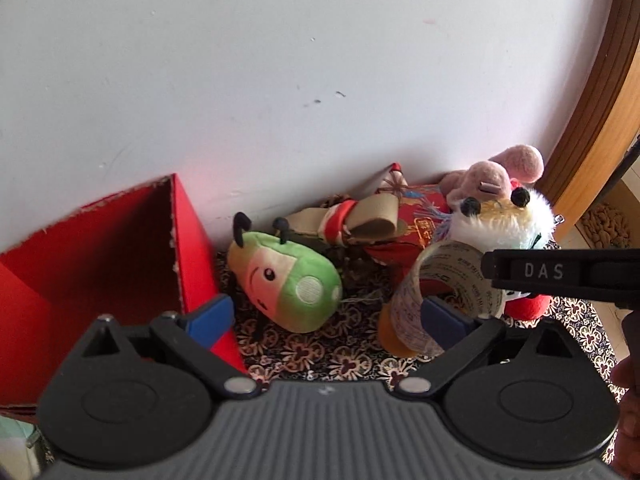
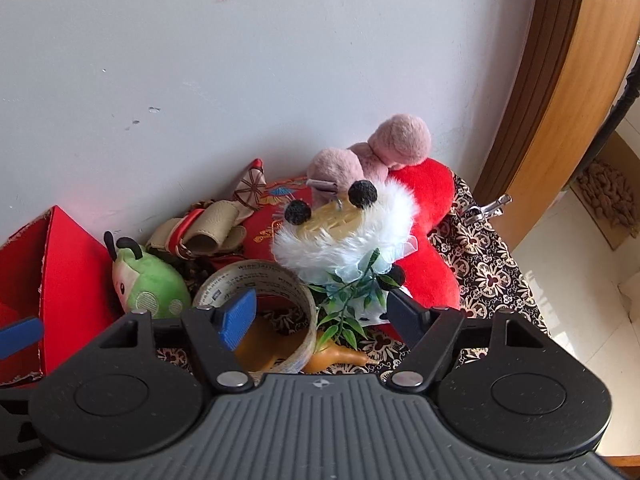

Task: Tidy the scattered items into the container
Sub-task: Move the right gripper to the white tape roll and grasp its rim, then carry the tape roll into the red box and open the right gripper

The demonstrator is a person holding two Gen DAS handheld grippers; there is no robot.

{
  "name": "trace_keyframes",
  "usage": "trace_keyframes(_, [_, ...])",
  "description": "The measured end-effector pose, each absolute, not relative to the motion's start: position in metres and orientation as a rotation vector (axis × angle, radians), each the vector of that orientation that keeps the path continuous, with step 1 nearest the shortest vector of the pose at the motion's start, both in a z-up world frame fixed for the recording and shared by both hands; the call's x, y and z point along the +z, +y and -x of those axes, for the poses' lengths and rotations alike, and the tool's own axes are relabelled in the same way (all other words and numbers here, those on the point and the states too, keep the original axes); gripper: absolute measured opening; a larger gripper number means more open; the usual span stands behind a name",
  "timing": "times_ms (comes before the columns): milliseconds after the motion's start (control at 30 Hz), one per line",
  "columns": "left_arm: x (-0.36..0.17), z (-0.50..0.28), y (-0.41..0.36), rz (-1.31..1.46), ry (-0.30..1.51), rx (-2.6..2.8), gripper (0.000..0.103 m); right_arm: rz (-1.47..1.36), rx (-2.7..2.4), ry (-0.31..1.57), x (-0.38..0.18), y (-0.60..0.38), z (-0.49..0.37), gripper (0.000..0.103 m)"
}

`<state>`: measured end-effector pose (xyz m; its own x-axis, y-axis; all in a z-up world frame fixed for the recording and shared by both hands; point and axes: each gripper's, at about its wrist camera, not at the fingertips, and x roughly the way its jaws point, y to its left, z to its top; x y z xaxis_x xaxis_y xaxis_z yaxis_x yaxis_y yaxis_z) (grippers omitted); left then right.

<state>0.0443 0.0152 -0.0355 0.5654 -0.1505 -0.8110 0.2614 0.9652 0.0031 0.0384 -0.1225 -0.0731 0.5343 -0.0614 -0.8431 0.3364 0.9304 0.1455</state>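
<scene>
Against a pale wall, a patterned black-and-cream cloth point(image 2: 486, 276) covers the surface where the clutter lies. Left tool point(image 1: 326, 318) is released, its blue pads spread wide and holding nothing; one pad sits in front of the red box point(image 1: 100, 256), the other right in front of the tape roll point(image 1: 448, 292). Right tool point(image 2: 322, 312) is likewise released and empty, its jaws apart, with the tape roll point(image 2: 264, 288) and a sprig of green plastic leaves point(image 2: 352, 300) just ahead between them. An orange carrot-shaped toy point(image 2: 340, 356) lies on the cloth under and beside the tape roll, touching it. To the left, the green bug plush point(image 1: 288, 284) rests on its side near the box's right wall, outside it. Behind the tape roll stands a white fluffy plush point(image 2: 348, 236) with black ball ears, leaning on a red heart cushion point(image 2: 432, 208); a pink plush point(image 2: 376, 152) sits on top at the back. A beige and red strap bundle point(image 1: 360, 216) lies near the wall between the bug plush and a red embroidered pouch point(image 1: 420, 216). The red box, open at the top, stands at the far left against the wall. A wooden door frame point(image 2: 560, 92) rises on the right.
</scene>
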Motion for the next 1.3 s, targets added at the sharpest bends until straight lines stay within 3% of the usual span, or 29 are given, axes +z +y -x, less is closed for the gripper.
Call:
trace_keyframes(167, [-0.053, -0.056, 0.0, -0.125, 1.0, -0.24, 0.087, -0.407, -0.171, 1.08, -0.096, -0.139, -0.046, 0.05])
trace_keyframes(333, [-0.065, -0.071, -0.006, -0.106, 1.039, -0.219, 0.081, -0.434, -0.118, 1.127, -0.112, -0.144, -0.056, 0.048])
trace_keyframes(500, [-0.073, -0.076, -0.014, -0.096, 1.082, -0.24, 0.052, -0.435, -0.058, 1.158, -0.12, -0.144, -0.061, 0.042])
trace_keyframes(533, [-0.075, -0.076, -0.016, -0.101, 1.091, -0.244, 0.051, -0.442, -0.042, 1.159, -0.12, -0.145, -0.061, 0.038])
trace_keyframes(600, [-0.079, -0.076, -0.019, -0.091, 1.107, -0.263, 0.041, -0.465, -0.008, 1.155, -0.12, -0.146, -0.061, 0.017])
trace_keyframes(700, [-0.081, -0.073, -0.024, -0.092, 1.114, -0.29, 0.02, -0.437, 0.005, 1.159, -0.118, -0.142, -0.061, 0.017])
trace_keyframes(767, [-0.08, -0.069, -0.029, -0.105, 1.105, -0.301, 0.014, -0.44, 0.006, 1.163, -0.116, -0.141, -0.059, 0.017])
trace_keyframes(1133, [-0.021, -0.042, -0.014, -0.133, 0.973, -0.248, 0.013, -0.469, 0.106, 1.112, -0.062, -0.132, -0.052, 0.018])
trace_keyframes(1300, [0.016, -0.041, 0.036, -0.104, 0.887, -0.102, 0.012, -0.433, 0.248, 1.048, -0.028, -0.081, -0.076, 0.018])
